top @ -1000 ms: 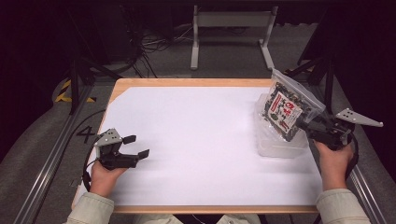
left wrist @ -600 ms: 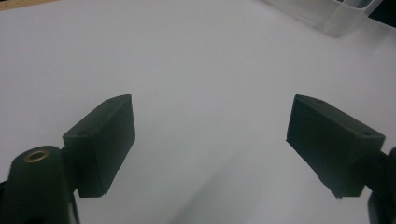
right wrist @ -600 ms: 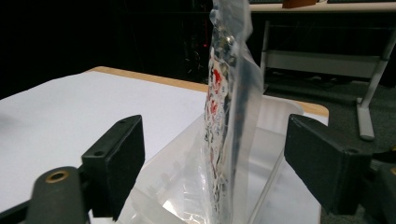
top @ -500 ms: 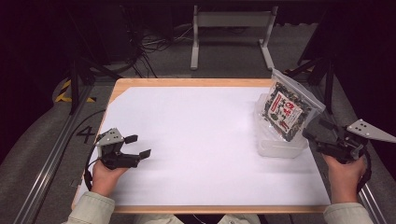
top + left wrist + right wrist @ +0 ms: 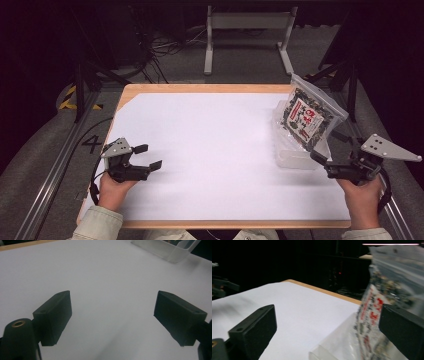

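A clear zip bag with dark contents and a red-and-white label stands tilted in a clear plastic tub at the table's right side. My right gripper hovers open just in front of the tub, apart from the bag. In the right gripper view the bag and the tub lie close ahead between the wide-apart jaws of the right gripper. My left gripper rests open near the front left of the table with nothing in it. The left gripper view looks past the left gripper across the white surface to the tub.
White paper covers the wooden table. A metal stand and cables lie on the floor behind the table. Rails run along both sides, the left one beside a floor mark.
My right gripper has let go of the bag and drawn back toward the near right edge. The bag stays leaning in the tub. The left gripper has not moved.
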`<state>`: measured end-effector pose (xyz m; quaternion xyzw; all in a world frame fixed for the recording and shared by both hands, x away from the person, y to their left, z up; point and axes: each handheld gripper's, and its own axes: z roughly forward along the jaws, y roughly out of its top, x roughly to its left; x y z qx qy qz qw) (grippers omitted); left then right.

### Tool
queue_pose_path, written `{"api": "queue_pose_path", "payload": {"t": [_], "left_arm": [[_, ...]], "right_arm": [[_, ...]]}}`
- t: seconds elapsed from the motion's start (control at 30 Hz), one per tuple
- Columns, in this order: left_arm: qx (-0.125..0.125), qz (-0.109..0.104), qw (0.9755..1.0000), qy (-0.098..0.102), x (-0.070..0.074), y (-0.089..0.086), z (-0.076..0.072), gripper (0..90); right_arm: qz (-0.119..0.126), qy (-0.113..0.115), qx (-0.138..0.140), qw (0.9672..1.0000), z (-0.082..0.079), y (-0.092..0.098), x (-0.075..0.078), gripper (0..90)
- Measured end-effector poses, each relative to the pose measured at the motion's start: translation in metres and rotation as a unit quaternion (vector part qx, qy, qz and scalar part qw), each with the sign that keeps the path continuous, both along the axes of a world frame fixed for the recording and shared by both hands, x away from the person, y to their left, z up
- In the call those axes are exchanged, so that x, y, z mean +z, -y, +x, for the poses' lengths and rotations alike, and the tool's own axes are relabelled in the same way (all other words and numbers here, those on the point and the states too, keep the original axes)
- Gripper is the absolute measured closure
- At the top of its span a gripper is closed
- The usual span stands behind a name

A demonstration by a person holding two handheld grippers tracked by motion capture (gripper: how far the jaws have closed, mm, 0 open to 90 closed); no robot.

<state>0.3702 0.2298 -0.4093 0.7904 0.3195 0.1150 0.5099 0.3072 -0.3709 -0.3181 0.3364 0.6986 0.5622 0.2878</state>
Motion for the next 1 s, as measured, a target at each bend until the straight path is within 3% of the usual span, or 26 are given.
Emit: {"api": "queue_pose_path", "payload": {"t": [0.13, 0.27, 0.53, 0.7, 0.87, 1.0], "left_arm": [[-0.004, -0.006, 1.0, 0.002, 0.001, 0.001, -0.001, 14.7], [-0.006, -0.01, 0.9999, 0.001, 0.001, 0.001, -0.002, 13.9], [-0.018, -0.015, 0.9997, 0.003, 0.002, 0.004, -0.004, 12.5], [-0.029, -0.02, 0.9993, 0.009, 0.002, 0.005, -0.005, 12.0], [-0.036, -0.024, 0.999, 0.01, 0.003, 0.006, -0.006, 11.5], [-0.037, -0.023, 0.999, 0.009, 0.002, 0.005, -0.006, 11.3]], "right_arm": [[-0.005, -0.002, 0.036, 0.9993, 0.0, -0.02, -0.001, 0.0], [-0.006, -0.002, 0.053, 0.9986, 0.0, -0.031, -0.003, 0.0], [-0.014, -0.013, 0.074, 0.9971, 0.002, -0.05, -0.015, 0.0], [-0.019, -0.006, 0.086, 0.9961, 0.002, -0.061, -0.023, 0.0], [-0.03, -0.032, 0.102, 0.9938, 0.008, -0.072, -0.034, 0.0], [-0.028, -0.04, 0.108, 0.993, 0.013, -0.076, -0.045, 0.0]]}}
